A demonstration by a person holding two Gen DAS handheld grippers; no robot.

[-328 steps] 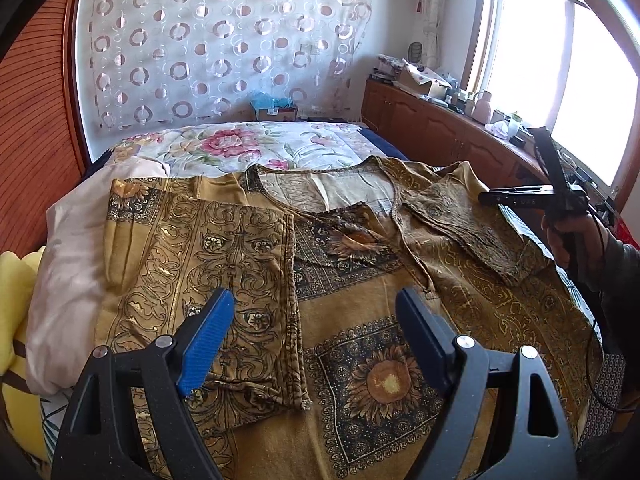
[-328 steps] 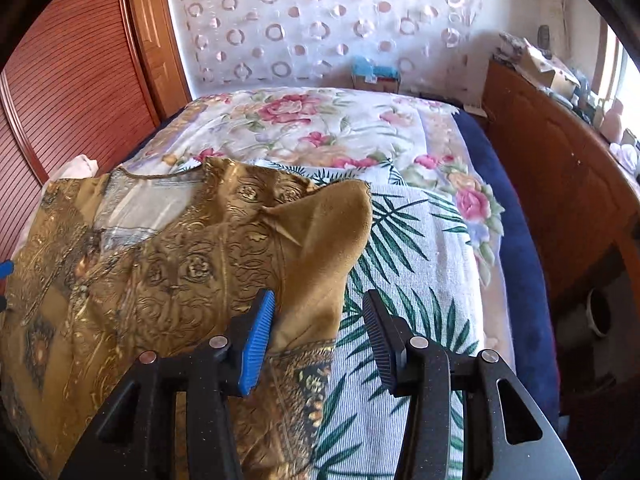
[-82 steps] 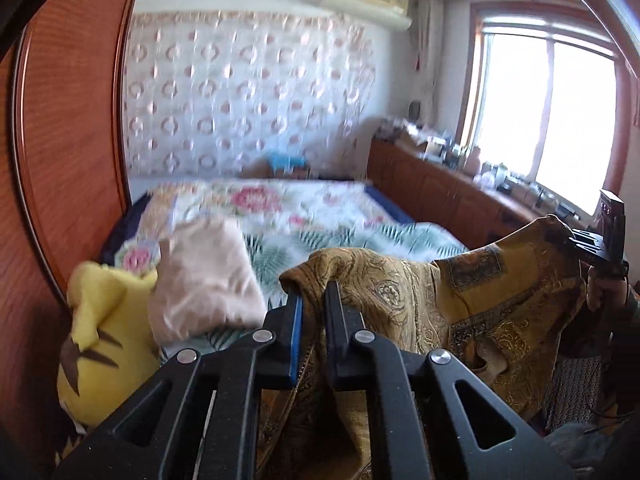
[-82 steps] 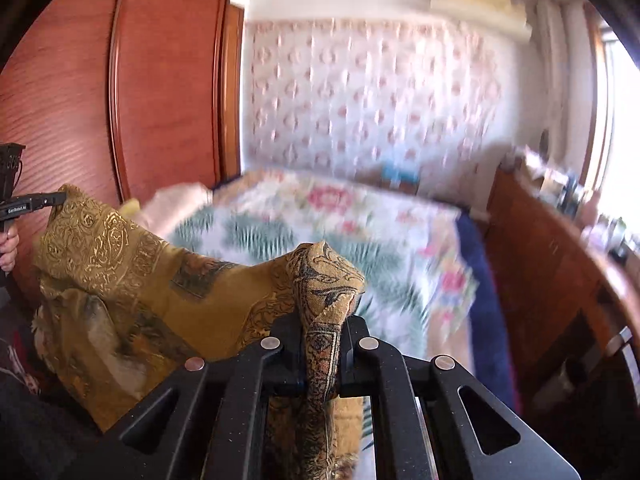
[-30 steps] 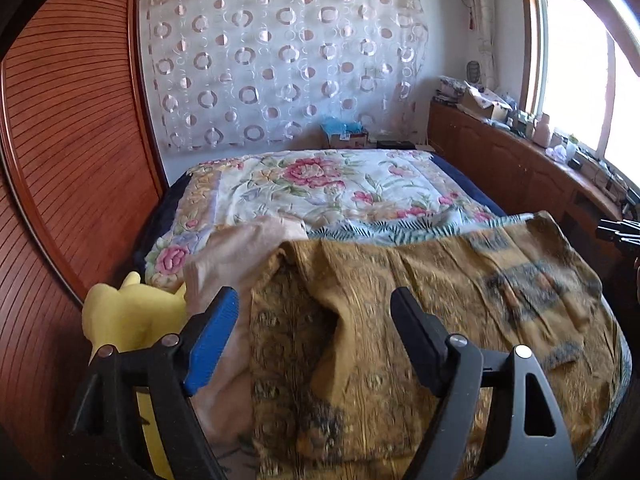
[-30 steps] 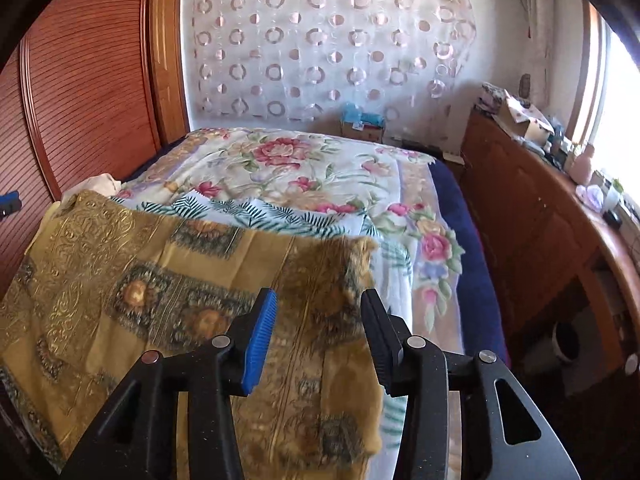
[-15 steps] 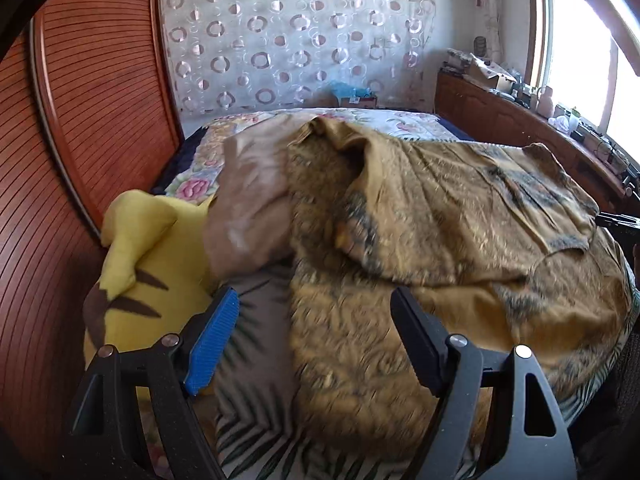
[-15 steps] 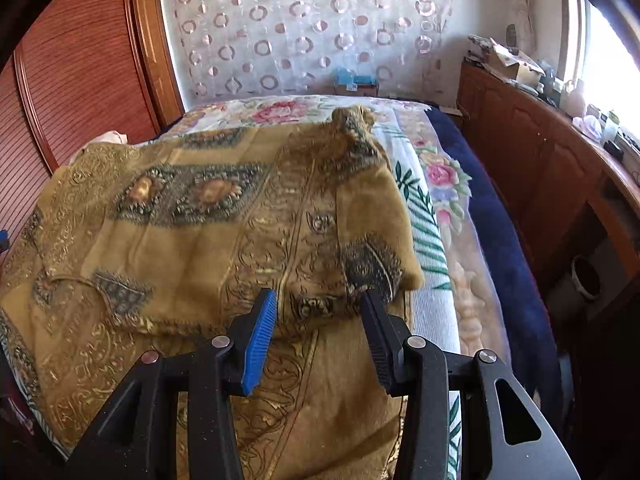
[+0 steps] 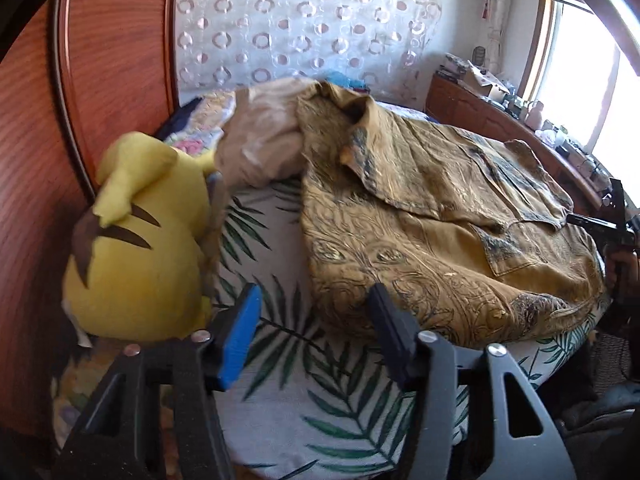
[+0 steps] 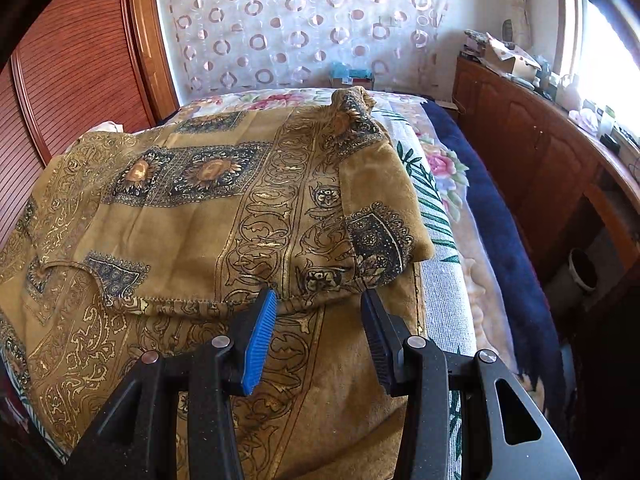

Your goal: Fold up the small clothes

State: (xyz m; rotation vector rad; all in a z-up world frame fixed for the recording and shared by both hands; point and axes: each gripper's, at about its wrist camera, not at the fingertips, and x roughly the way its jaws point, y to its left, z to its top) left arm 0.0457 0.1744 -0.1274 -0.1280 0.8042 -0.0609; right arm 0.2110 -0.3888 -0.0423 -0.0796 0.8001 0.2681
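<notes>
A mustard-gold patterned garment (image 9: 432, 232) (image 10: 200, 216) lies on the bed, its far half folded back over the near half. My left gripper (image 9: 314, 320) hangs over the leaf-print sheet (image 9: 320, 400) at the garment's near left corner. Its jaws are closing; the corner lies just ahead of the right fingertip, and only sheet shows between the pads. My right gripper (image 10: 318, 312) is open above the lower layer, with the folded-over hem (image 10: 312, 296) right at its fingertips and untouched. In the left wrist view the right gripper (image 9: 600, 224) shows at the far right edge, held by a hand.
A yellow plush toy (image 9: 136, 248) and a beige pillow (image 9: 260, 140) sit left of the garment against the wooden wardrobe (image 9: 112, 60). A blue blanket (image 10: 500, 220) edges the bed on the right. A cluttered wooden cabinet (image 10: 540, 140) runs under the window; a pail (image 10: 584, 272) stands on the floor.
The left gripper has drawn back and down to the garment's near left corner, and its jaws have narrowed. The right gripper sank slightly toward the folded hem. The garment lies still.
</notes>
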